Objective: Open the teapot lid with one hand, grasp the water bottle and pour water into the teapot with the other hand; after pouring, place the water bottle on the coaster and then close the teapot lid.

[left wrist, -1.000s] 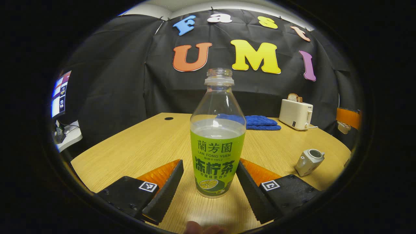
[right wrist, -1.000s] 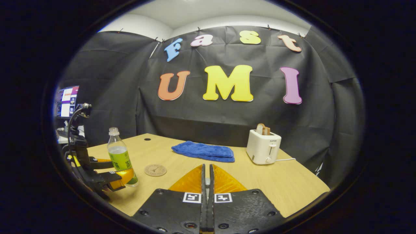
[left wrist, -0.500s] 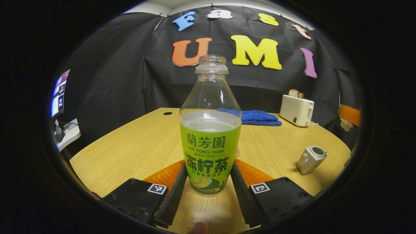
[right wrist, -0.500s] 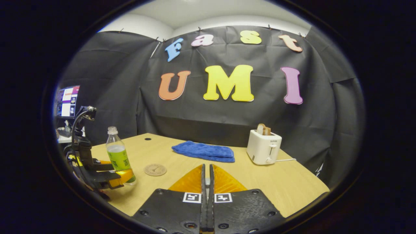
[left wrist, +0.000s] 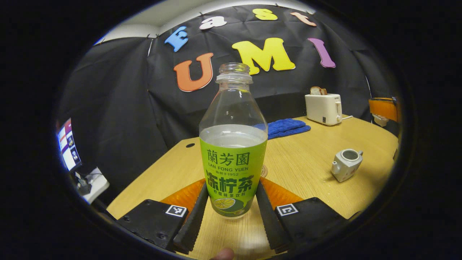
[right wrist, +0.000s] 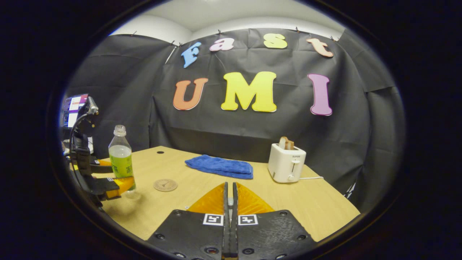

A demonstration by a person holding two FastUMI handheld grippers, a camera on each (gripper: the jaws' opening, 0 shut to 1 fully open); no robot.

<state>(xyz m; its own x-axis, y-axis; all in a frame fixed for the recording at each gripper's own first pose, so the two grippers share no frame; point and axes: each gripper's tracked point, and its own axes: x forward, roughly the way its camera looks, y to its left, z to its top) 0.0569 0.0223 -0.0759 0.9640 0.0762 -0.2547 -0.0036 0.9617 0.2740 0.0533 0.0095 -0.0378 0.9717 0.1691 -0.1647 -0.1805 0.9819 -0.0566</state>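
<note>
Near the tabletop's left edge, the left gripper point(left wrist: 228, 213) is clamped on the bottle point(left wrist: 233, 151), both fingers pressing its lower label; in the right gripper view a shadow beneath its base suggests it hangs just clear of the wood. The right gripper point(right wrist: 229, 216) has its fingers together; whether they pinch the lid I cannot tell. The teapot point(left wrist: 345, 164) stands uncovered toward the right edge, so the lid looks already off and the bottle grasped. Pouring, setting the bottle on the coaster point(right wrist: 165, 185) and closing the lid remain. The bottle is clear, uncapped, upright, wrapped in a green label, its water level just above the label's top.
</note>
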